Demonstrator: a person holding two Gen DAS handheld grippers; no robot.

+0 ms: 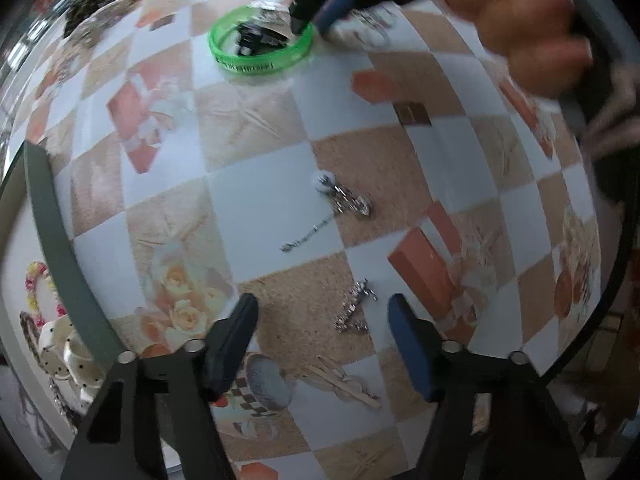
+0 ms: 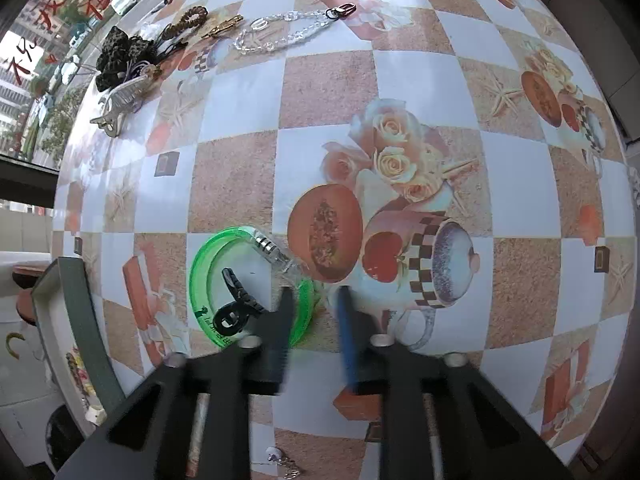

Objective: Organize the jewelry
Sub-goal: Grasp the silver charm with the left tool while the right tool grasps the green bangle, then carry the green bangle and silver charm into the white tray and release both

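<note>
A green translucent bangle [image 2: 208,268] lies on the patterned tablecloth with a black hair clip [image 2: 236,304] inside it and a clear clip [image 2: 272,250] on its far rim. My right gripper [image 2: 314,296] is open, its jaws straddling the bangle's near-right rim [image 2: 306,304]. In the left wrist view the bangle [image 1: 260,62] is far ahead with the right gripper [image 1: 312,20] at it. My left gripper [image 1: 322,312] is open and empty above a silver chain piece [image 1: 354,312]. A silver pendant with a pearl [image 1: 340,200] lies further ahead.
A grey-rimmed tray [image 1: 52,216] with several pieces stands at the left; it also shows in the right wrist view [image 2: 80,312]. At the table's far left lie a clear bead chain [image 2: 288,34], a silver claw clip [image 2: 120,98], dark lumpy pieces [image 2: 120,54] and a braided cord [image 2: 188,20].
</note>
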